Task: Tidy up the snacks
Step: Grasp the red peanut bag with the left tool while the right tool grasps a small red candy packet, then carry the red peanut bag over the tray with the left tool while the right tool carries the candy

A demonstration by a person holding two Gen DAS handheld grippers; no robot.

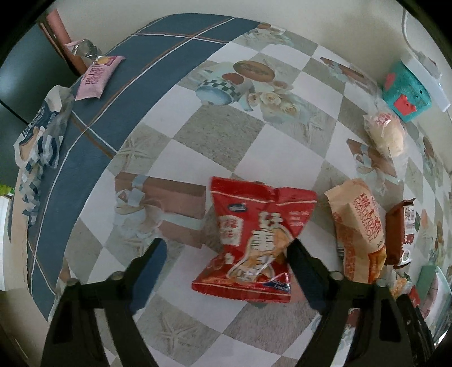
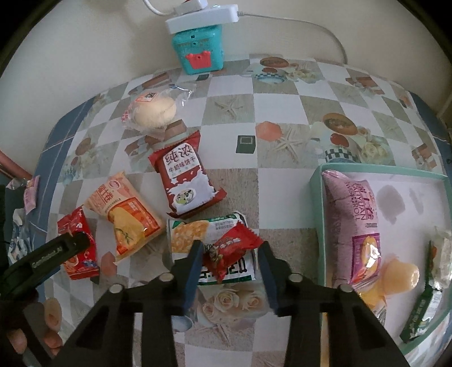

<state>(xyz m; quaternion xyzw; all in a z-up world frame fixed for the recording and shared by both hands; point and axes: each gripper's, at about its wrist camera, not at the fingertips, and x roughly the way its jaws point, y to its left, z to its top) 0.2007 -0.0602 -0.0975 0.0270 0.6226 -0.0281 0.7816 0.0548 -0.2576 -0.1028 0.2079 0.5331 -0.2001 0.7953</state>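
My left gripper [image 1: 226,248] is open above the table, its right finger overlapping the edge of a red chip bag [image 1: 254,242] that lies flat; that bag also shows in the right wrist view [image 2: 77,242]. My right gripper [image 2: 230,251] is open around a small red candy packet [image 2: 230,251] lying on a green-and-white snack pack [image 2: 214,242]; contact is unclear. An orange Swiss roll pack [image 2: 127,217], a red-white milk biscuit pack [image 2: 186,180] and a wrapped bun [image 2: 154,111] lie on the table. A mint tray [image 2: 317,197] at right holds a purple Swiss roll pack [image 2: 356,223], a jelly cup [image 2: 401,275] and green packets [image 2: 421,316].
A teal toy box [image 2: 197,50] with a white power strip [image 2: 203,15] stands at the wall. A pink snack pack [image 1: 97,76] and crumpled blue-white wrappers [image 1: 39,138] lie on the blue border at the table's left edge.
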